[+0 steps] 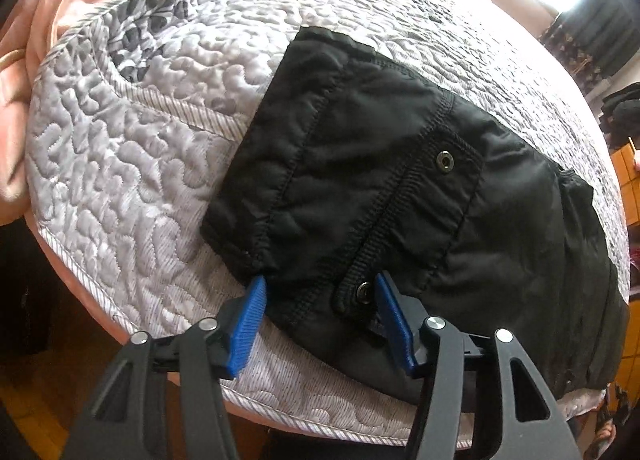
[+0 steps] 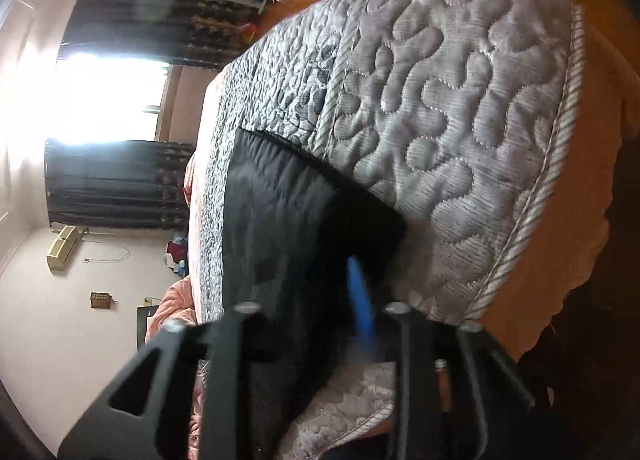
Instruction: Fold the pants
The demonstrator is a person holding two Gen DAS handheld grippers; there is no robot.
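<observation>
Blue fingers (image 1: 251, 330) of the left gripper (image 1: 320, 324) stood spread astride the near edge of the black pants (image 1: 372, 188), one at the fabric's corner, one by a snap button (image 1: 363, 291); pressing could not be told. Those pants lay folded on a grey quilted bedspread (image 1: 132, 180). Farther right, the right gripper (image 2: 316, 316) showed one blurred blue finger (image 2: 362, 300) against the cloth; its grip could not be told.

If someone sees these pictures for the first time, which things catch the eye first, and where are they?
The black pants, folded with two metal snaps showing, lie on the grey quilted bedspread near its front edge. The left claw has its blue pads either side of the pants' near edge. In the right wrist view, a bright window glares at the left between dark curtains.
</observation>
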